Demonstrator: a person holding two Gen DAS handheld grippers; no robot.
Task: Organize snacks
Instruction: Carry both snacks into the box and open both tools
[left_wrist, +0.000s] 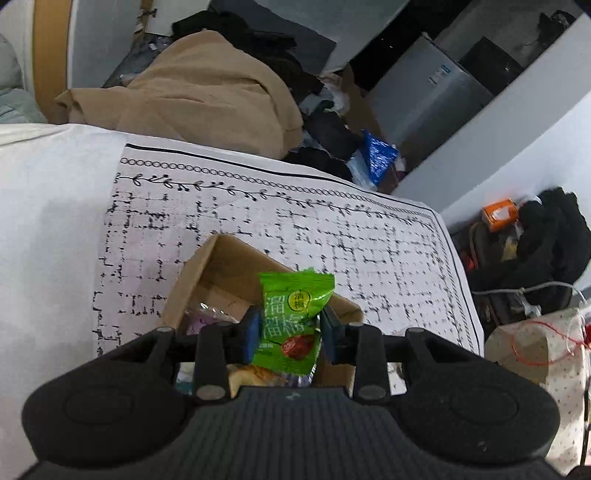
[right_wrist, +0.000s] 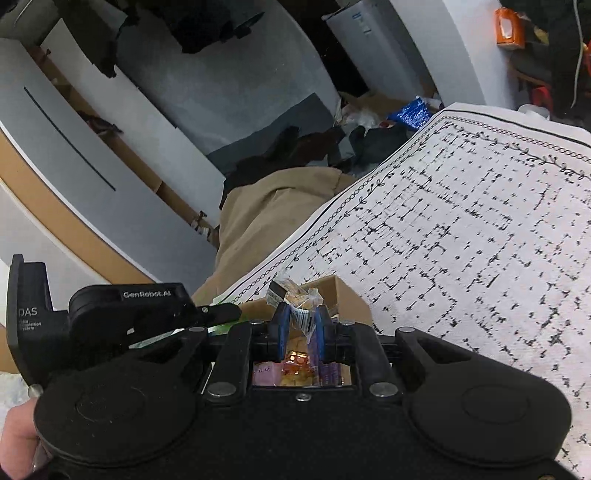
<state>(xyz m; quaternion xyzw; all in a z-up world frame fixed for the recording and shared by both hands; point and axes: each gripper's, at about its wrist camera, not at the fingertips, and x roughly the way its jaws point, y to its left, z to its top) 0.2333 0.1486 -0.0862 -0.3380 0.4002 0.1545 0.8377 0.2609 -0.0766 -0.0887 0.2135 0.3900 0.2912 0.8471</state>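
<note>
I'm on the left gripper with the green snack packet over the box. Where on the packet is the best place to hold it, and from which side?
Grip the green snack packet across its flat middle, as the left gripper does now: blue pads on the two side edges, coming from the bottom end. The packet stands upright, crimped top free above the cardboard box, so it should drop cleanly.

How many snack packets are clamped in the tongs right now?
2: a green plastic snack packet in the left tongs, a clear-wrapped snack in the right tongs. The brown cardboard box below holds more, partly hidden.
</note>
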